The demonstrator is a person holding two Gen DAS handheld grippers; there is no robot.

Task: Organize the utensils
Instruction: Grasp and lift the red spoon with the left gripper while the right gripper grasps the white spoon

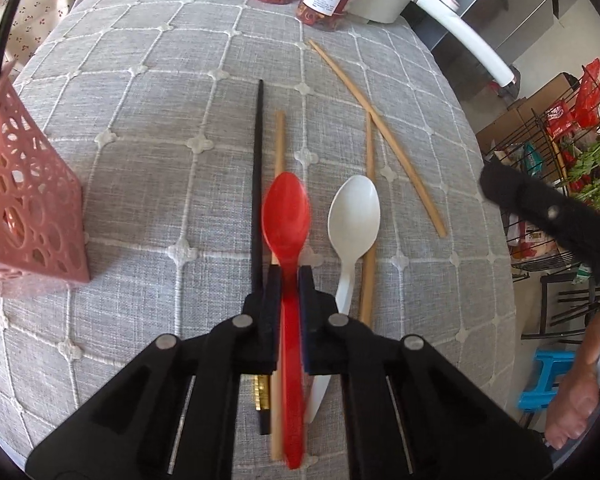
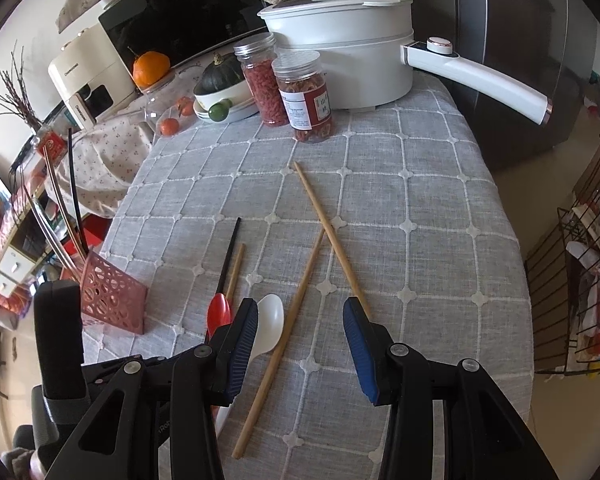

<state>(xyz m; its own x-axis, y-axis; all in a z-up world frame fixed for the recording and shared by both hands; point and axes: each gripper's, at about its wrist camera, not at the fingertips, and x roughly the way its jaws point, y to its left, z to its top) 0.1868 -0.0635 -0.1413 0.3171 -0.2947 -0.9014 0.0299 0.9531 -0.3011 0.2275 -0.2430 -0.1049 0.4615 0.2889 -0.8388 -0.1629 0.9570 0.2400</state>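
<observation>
My left gripper (image 1: 290,276) is shut on the handle of a red spoon (image 1: 286,216), its bowl pointing away. A white spoon (image 1: 354,212) lies just right of it on the grey tablecloth (image 1: 160,120). A black chopstick (image 1: 257,184) and a wooden chopstick (image 1: 279,144) lie left of the red spoon; two more wooden chopsticks (image 1: 376,128) cross at the right. The pink perforated utensil holder (image 1: 28,208) stands at the left. My right gripper (image 2: 300,320) is open above the table, over a wooden chopstick (image 2: 288,320) and beside the white spoon (image 2: 270,324). The holder (image 2: 112,296) contains several chopsticks.
Two jars (image 2: 284,92) of red dried food and a white electric pot (image 2: 348,56) with a long handle stand at the table's far end. A bowl with fruit (image 2: 220,100) sits beside them. A wire rack (image 2: 580,280) stands off the table's right edge.
</observation>
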